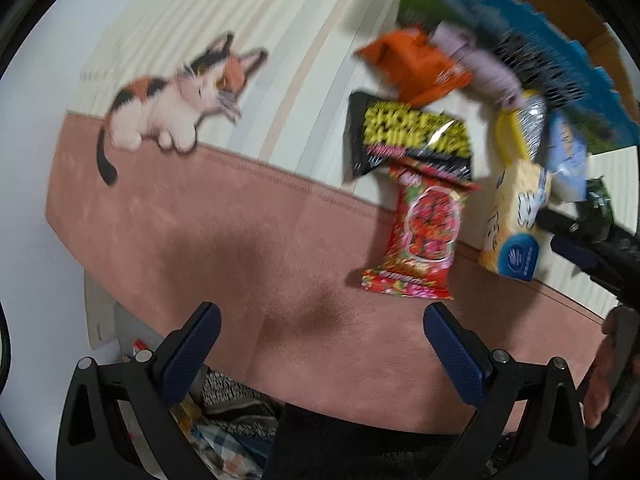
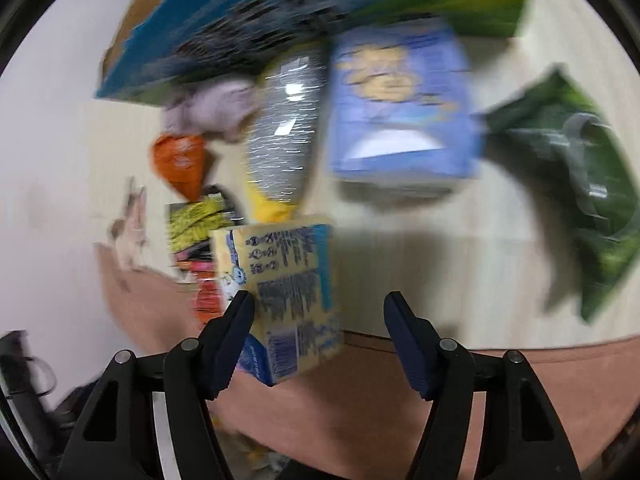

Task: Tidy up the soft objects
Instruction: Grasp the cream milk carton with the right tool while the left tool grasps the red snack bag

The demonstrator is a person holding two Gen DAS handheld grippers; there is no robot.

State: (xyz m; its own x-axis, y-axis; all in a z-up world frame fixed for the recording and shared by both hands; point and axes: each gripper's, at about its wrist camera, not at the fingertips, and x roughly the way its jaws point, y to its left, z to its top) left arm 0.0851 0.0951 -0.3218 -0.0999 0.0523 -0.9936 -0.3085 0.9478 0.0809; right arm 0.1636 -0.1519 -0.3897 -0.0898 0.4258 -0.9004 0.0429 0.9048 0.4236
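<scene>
Several soft packets lie in a loose heap on a cat-print mat. Among them are an orange pouch, a black and yellow packet, a red sweets bag and a yellow pack. My left gripper hovers open above the mat's pink band, short of the red bag, holding nothing. My right gripper is open; the yellow pack lies by its left finger, and the right finger is apart from it. The right gripper reaches in beside that pack.
A silver and yellow bag, a blue packet, a green packet and a lilac cloth lie further on. A blue-edged box stands behind the heap. Clutter shows below the mat's near edge.
</scene>
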